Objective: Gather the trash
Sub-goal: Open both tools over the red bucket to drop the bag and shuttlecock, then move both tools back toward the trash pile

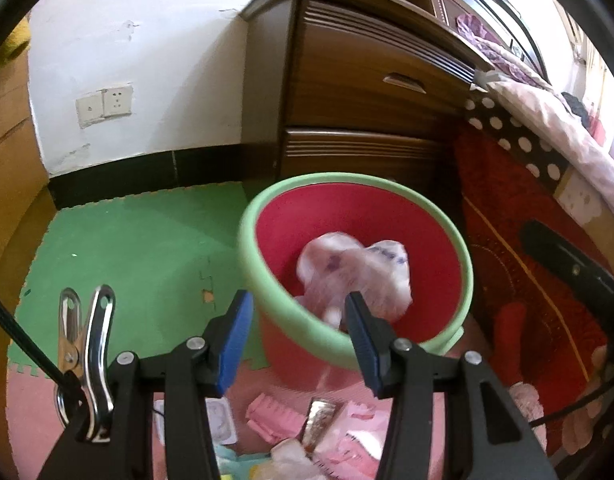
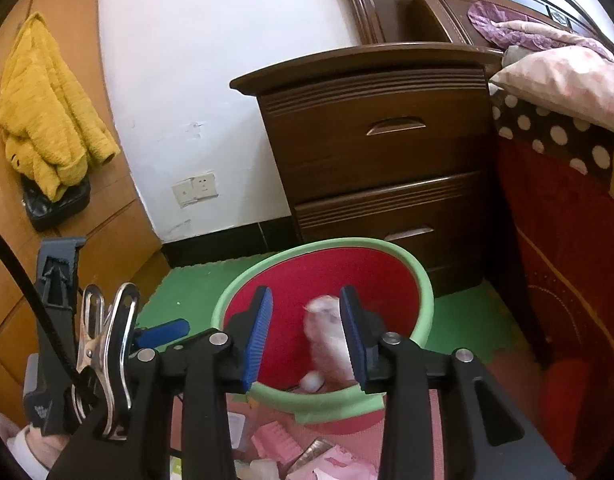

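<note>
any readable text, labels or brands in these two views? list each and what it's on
None can be read.
Plastic wrapper in the red bin: blue and purple print, blurred.
Foil packet on the floor: markings too small to read.
Wall socket: no lettering visible.

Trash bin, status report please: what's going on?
Both grippers open, empty. Plastic wrapper dropping into bin. More litter on the floor.

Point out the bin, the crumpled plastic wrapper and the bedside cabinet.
bin (image 1: pixel 267 204): left wrist view, green rim at the back left.
crumpled plastic wrapper (image 1: pixel 371 268): left wrist view, middle of the wad inside the bin.
bedside cabinet (image 2: pixel 387 152): right wrist view, upper drawer front.
</note>
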Motion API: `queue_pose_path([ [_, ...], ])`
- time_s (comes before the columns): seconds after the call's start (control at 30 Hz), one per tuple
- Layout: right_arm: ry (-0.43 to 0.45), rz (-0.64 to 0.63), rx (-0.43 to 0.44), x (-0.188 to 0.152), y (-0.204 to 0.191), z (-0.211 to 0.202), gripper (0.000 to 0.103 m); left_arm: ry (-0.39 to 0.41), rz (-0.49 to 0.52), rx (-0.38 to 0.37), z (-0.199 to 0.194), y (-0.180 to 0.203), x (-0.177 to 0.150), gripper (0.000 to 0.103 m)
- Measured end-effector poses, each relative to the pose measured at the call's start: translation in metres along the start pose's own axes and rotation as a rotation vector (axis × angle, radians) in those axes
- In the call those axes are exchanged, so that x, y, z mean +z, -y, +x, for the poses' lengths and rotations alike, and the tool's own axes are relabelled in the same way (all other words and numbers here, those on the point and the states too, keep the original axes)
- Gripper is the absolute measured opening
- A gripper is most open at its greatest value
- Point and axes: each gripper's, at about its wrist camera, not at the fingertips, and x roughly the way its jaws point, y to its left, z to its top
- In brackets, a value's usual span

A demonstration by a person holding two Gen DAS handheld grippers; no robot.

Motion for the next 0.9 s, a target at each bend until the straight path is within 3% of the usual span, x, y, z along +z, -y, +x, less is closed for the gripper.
queue_pose_path([
  [0.2,-0.016,-0.022,0.012,-0.011,-0.007,-0.019,0.036,0.017,0.020,0.045,-0.029,-0.020,-0.017,0.050],
  [0.47,-0.021,-0.034,0.016,-0.027,-0.014,-0.060,0.036,0.034,-0.103,0.092,-0.073,-0.076,-0.041,0.050],
  [0.63,-0.026,-0.057,0.033,-0.042,-0.022,-0.083,0.036,0.032,-0.162,0.177,-0.102,-0.115,-0.058,0.050],
  [0.9,-0.060,-0.116,0.058,-0.076,-0.043,-0.105,0.036,0.059,-0.170,0.323,-0.152,-0.156,-0.073,0.050],
])
